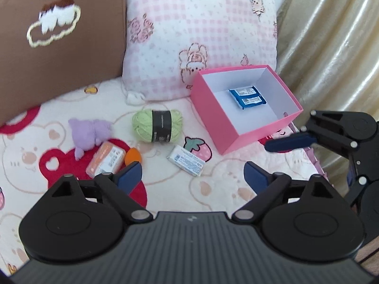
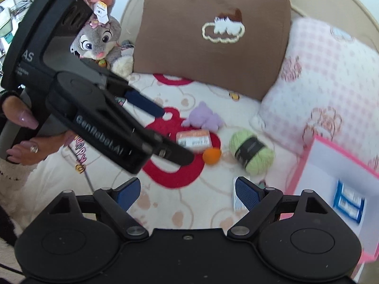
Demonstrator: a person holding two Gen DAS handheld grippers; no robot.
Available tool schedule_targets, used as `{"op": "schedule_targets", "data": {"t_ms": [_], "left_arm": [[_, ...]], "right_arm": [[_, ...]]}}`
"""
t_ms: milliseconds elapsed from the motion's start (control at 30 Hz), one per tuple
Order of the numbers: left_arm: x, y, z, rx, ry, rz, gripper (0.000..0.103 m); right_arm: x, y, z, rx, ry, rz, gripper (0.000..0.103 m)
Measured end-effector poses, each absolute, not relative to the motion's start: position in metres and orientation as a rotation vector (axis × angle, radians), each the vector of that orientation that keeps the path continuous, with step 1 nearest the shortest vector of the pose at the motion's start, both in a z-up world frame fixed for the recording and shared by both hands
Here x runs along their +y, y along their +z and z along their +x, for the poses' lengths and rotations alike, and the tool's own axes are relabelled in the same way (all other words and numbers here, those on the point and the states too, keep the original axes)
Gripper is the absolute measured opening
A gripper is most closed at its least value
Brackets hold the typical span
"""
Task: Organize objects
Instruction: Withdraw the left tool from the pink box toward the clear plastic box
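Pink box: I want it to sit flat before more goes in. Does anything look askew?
Yes. The pink box sits tilted, its far edge propped against the checked pillow. The blue packet lies inside it.

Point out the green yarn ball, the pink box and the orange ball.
green yarn ball (image 1: pixel 157 125), left wrist view, on its black band.
pink box (image 1: pixel 213 108), left wrist view, on its outer wall.
orange ball (image 2: pixel 211 156), right wrist view, on its middle.

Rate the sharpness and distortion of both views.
Left wrist: mostly sharp, green yarn and pink box crisp, fisheye bending at the edges. Right wrist: motion-smeared, especially the pink box and blue packet.
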State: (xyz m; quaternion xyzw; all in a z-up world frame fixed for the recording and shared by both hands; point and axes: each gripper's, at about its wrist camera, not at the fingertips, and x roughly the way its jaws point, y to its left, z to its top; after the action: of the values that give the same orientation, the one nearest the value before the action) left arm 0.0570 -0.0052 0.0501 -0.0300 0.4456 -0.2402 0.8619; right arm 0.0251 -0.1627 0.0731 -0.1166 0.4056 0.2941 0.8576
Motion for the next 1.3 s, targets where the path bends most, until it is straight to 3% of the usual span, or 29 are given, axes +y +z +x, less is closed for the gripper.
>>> {"op": "schedule_targets", "data": {"t_ms": [267,667,1300], "left_arm": [[0.026,0.010,0.070,0.949,-0.394,-0.206,0.095],[0.053,-0.045,0.094,1.001,-0.279,-0.314,0.095],[0.088,-0.119,0.125,1.035,-0.178,-0.437,0.094]], "right_arm": [[-0.141,0.039,0.043,0.746,0.693,-0.323,0.089],[-0.130,-0.006,0.091,0.889,0.691,-0.160,0.089],[-0.082,-0.061,0.134,0.906,0.725,-0.287,0.089]]}}
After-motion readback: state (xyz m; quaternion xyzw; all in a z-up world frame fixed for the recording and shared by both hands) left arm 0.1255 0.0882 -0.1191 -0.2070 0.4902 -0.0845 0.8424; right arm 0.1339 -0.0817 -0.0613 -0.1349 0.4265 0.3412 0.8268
